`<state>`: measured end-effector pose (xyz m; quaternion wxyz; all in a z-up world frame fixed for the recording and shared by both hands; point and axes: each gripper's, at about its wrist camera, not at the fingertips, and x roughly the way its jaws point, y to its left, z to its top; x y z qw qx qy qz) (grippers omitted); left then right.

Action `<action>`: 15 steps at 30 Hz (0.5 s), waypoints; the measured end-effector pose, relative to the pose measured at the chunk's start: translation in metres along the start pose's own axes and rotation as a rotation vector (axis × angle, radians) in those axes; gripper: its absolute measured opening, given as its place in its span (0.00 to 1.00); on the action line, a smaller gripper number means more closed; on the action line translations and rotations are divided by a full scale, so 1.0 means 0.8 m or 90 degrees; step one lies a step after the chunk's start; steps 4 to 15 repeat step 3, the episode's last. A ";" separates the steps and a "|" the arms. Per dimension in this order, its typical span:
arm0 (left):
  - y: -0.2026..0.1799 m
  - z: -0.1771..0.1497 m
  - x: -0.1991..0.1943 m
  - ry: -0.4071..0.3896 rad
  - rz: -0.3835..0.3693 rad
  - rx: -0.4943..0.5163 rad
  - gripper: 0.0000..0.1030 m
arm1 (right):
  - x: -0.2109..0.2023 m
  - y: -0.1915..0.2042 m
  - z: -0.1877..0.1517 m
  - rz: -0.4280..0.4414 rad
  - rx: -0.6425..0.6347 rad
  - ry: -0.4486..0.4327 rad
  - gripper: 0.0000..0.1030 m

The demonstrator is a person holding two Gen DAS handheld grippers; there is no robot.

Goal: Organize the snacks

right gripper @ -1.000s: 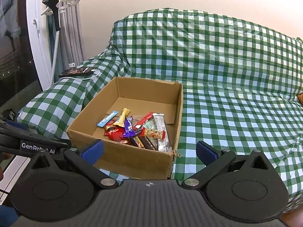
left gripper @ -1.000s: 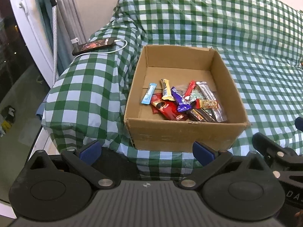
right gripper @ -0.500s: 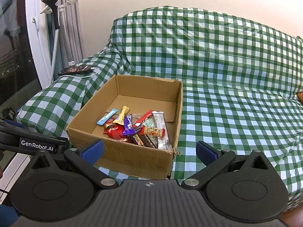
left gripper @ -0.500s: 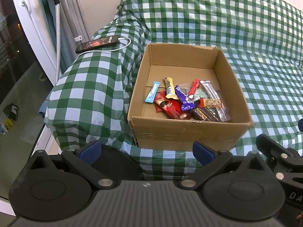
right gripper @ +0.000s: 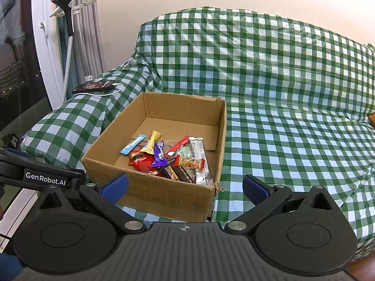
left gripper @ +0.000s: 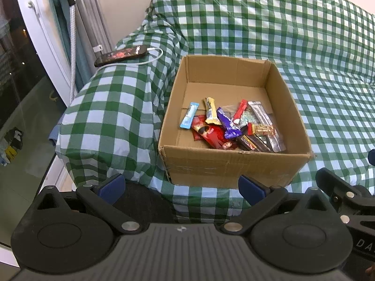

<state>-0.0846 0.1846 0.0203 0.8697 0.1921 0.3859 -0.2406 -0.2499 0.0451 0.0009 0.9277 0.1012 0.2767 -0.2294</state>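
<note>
1. Left gripper (left gripper: 180, 186): blue-padded fingers spread wide, nothing between them; it hovers in front of the near wall of the cardboard box (left gripper: 232, 164).
2. Right gripper (right gripper: 185, 187): fingers likewise wide apart and empty, held before the box's near right corner. The left gripper's body shows at the left edge of the right wrist view.
3. Cardboard box, open-topped, sits on the green-checked sofa cover (left gripper: 328, 93), close against the covered armrest on its left.
4. Snacks lie in a loose pile on the box floor, toward the near wall: red packet (left gripper: 208, 133) at the bottom, purple wrapper (left gripper: 228, 124) across it, dark bars (left gripper: 253, 141) at the near right.
5. Farther in: light blue stick (left gripper: 189, 118) alone at the left, yellow bar (left gripper: 211, 114), red stick (left gripper: 240, 110), silver bar (left gripper: 262, 117). Far half of the floor is bare cardboard.
6. On the armrest beyond: a phone (left gripper: 121, 55) with a white cable (left gripper: 150, 59) plugged in.
</note>
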 end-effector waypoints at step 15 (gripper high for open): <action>-0.002 0.000 -0.002 -0.010 0.005 0.003 1.00 | 0.000 0.001 0.000 0.001 0.000 0.000 1.00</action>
